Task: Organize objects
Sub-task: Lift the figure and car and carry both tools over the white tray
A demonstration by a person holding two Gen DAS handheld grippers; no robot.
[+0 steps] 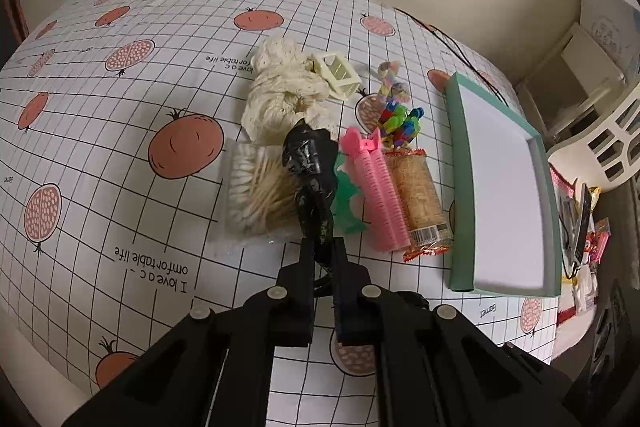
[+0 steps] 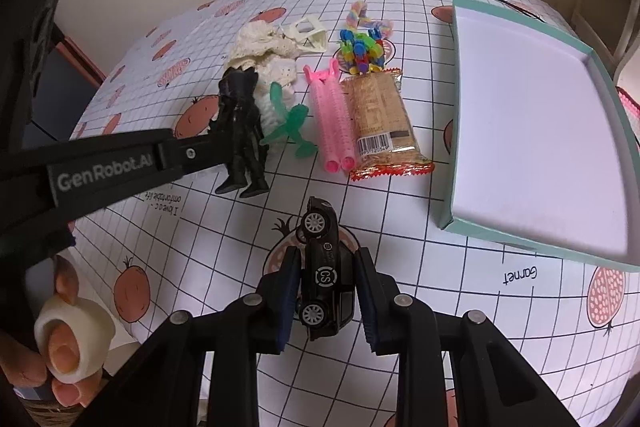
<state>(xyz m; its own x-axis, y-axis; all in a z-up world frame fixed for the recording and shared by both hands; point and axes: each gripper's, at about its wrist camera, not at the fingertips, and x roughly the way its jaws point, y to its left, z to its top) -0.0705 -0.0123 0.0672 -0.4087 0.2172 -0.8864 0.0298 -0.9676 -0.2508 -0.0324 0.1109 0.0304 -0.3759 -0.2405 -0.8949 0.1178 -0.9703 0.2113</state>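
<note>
My left gripper [image 1: 323,255] is shut on the legs of a black figurine [image 1: 310,167], which sticks out over the pile. In the right wrist view the same gripper [image 2: 226,147] comes in from the left, holding the figurine [image 2: 240,131] upright beside a green plastic piece [image 2: 292,127]. A black toy car [image 2: 326,275] lies turned on its side between the fingers of my right gripper [image 2: 328,287], which is shut on it. A teal tray with a white inside [image 2: 532,131] [image 1: 500,187] lies to the right.
On the fruit-print tablecloth [image 1: 120,147] lie a cotton swab box [image 1: 256,191], cream knit cloth [image 1: 280,91], white clip [image 1: 336,75], pink rollers [image 2: 332,119], snack pack [image 2: 380,115] and coloured pegs [image 2: 362,51]. A hand [image 2: 68,339] is at lower left. A white basket [image 1: 608,135] stands off the table's right.
</note>
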